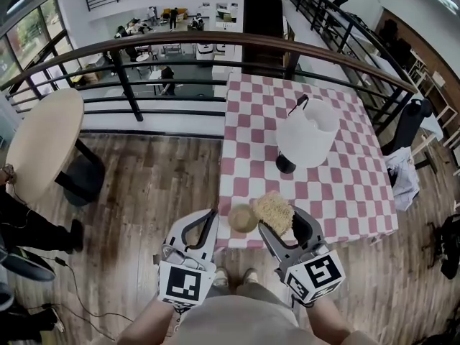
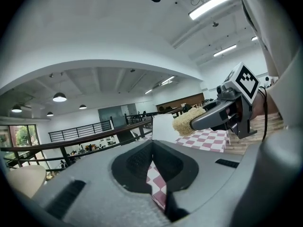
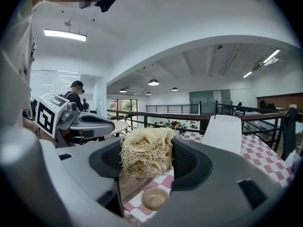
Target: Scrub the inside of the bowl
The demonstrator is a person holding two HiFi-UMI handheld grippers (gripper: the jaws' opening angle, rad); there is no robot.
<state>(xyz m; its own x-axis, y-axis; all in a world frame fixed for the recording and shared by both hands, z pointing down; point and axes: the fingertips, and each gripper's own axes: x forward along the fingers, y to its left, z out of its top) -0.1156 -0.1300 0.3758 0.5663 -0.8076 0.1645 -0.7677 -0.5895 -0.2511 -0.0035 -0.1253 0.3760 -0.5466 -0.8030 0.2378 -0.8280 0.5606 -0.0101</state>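
A person is standing at the near edge of a table [image 1: 345,192] covered in a pink-and-white checked cloth, holding a two-jaw gripper in each hand. The right gripper [image 1: 282,220] is clamping a straw-coloured fibrous scrubber [image 3: 146,152] between its jaws, the pad bulging out above them. The scrubber is hanging over the table's near edge, just beside a small tan bowl [image 1: 243,218] that is sitting upright on the cloth close to the near-left corner. In the right gripper view the bowl is showing below the scrubber, with a gap between the two.

The left gripper [image 1: 205,215] is hovering off the table's near-left corner, over the wooden floor [image 1: 158,185]. Its jaw tips are meeting with nothing between them, and only checked cloth is showing through the opening behind them.

A white tapered container [image 1: 307,134] with a black handle is resting around the middle of the table, well apart from the bowl. A dark railing [image 1: 144,45] is curving past the table's far edge, and a round wooden table [image 1: 43,139] is standing off to the left.
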